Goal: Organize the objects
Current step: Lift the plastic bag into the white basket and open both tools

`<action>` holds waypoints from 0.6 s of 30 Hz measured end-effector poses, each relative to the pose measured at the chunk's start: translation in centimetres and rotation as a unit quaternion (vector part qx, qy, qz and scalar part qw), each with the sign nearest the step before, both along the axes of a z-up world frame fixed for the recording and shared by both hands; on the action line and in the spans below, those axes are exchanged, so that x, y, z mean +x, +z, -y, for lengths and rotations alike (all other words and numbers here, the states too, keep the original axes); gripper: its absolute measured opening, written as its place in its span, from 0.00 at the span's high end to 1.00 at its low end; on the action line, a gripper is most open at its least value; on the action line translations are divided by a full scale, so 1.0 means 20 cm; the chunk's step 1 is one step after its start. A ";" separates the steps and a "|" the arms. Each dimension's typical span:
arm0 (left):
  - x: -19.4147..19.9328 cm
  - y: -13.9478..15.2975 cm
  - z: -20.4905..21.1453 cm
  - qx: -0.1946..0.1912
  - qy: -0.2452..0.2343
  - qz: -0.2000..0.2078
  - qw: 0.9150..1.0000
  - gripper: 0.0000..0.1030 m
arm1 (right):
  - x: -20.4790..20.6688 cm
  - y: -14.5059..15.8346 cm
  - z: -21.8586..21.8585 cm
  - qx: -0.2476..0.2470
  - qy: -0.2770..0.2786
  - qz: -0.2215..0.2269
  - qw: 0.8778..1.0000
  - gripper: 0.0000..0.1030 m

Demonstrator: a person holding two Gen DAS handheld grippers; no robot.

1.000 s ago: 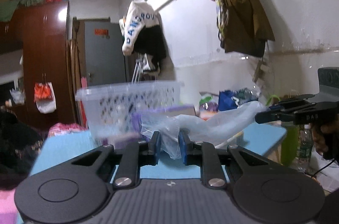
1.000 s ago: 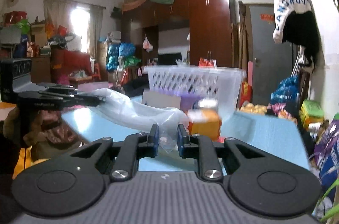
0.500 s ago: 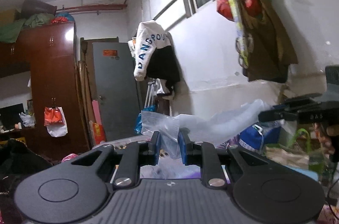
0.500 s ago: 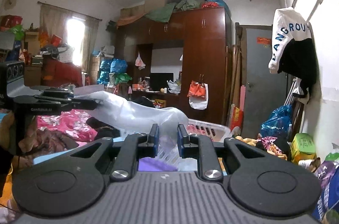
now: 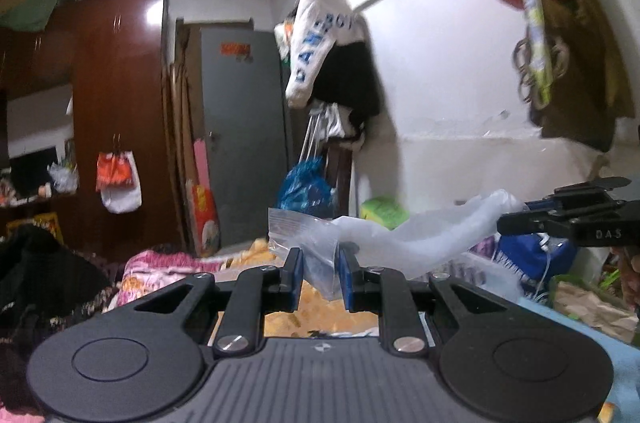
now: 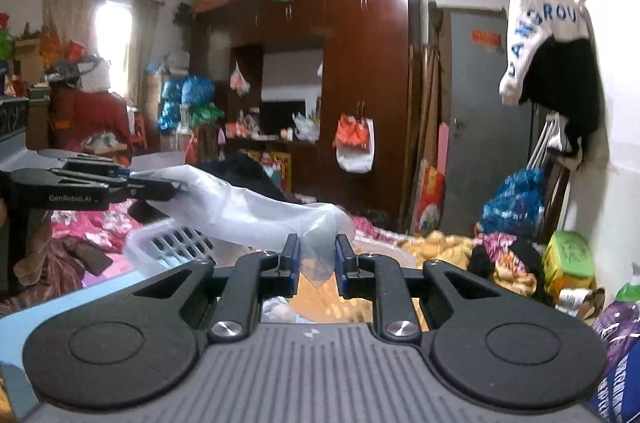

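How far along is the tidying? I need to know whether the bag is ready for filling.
Done: the clear plastic bag is picked up, raised and stretched between the left gripper and the right gripper, each pinching one end. In hand: holding it in mid-air; whether its mouth is open can't be told. Left: nothing shows inside the bag, and the white laundry basket sits below, so sorting seems yet to come.

my matt black plastic left gripper [image 5: 321,273] pinches a thin, clear, glossy plastic bag [image 5: 408,235]; the wardrobe [image 6: 352,71] is glossy wood.
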State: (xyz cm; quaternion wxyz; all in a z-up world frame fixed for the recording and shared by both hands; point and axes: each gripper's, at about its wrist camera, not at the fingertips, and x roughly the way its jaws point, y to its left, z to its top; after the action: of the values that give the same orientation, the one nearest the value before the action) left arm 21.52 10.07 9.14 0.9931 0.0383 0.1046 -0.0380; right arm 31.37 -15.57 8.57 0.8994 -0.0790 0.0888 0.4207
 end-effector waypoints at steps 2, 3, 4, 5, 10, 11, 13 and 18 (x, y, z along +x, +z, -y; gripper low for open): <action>0.05 -0.02 -0.02 0.005 0.008 -0.014 1.000 0.78 | 0.01 -0.02 -0.03 -0.010 -0.005 -0.006 1.000 0.80; 0.07 -0.03 -0.02 0.008 0.012 -0.020 1.000 0.78 | 0.02 -0.03 -0.04 -0.014 -0.006 -0.010 1.000 0.80; 0.09 -0.03 -0.02 0.010 0.016 -0.024 1.000 0.78 | 0.03 -0.04 -0.05 -0.020 -0.008 -0.013 1.000 0.80; 0.10 -0.03 -0.02 0.011 0.019 -0.029 0.999 0.78 | 0.03 -0.05 -0.06 -0.025 -0.010 -0.016 1.000 0.80; 0.16 -0.04 -0.03 0.015 0.030 -0.050 0.998 0.78 | 0.10 -0.05 -0.10 -0.045 -0.015 -0.030 0.998 0.80; 0.17 -0.04 -0.03 0.017 0.032 -0.053 0.998 0.77 | 0.10 -0.05 -0.10 -0.045 -0.015 -0.031 0.998 0.80; 0.18 -0.05 -0.03 0.019 0.032 -0.057 0.998 0.77 | 0.11 -0.03 -0.10 -0.046 -0.013 -0.034 0.998 0.80; 0.18 -0.07 -0.05 0.017 0.044 -0.058 0.997 0.67 | 0.13 -0.01 -0.10 -0.049 -0.023 -0.041 0.998 0.57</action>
State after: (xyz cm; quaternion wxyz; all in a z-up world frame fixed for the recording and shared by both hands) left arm 25.13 11.12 7.75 0.9852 0.0483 0.1646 0.0053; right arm 33.96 -13.57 8.30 0.8995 -0.1038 0.1477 0.3979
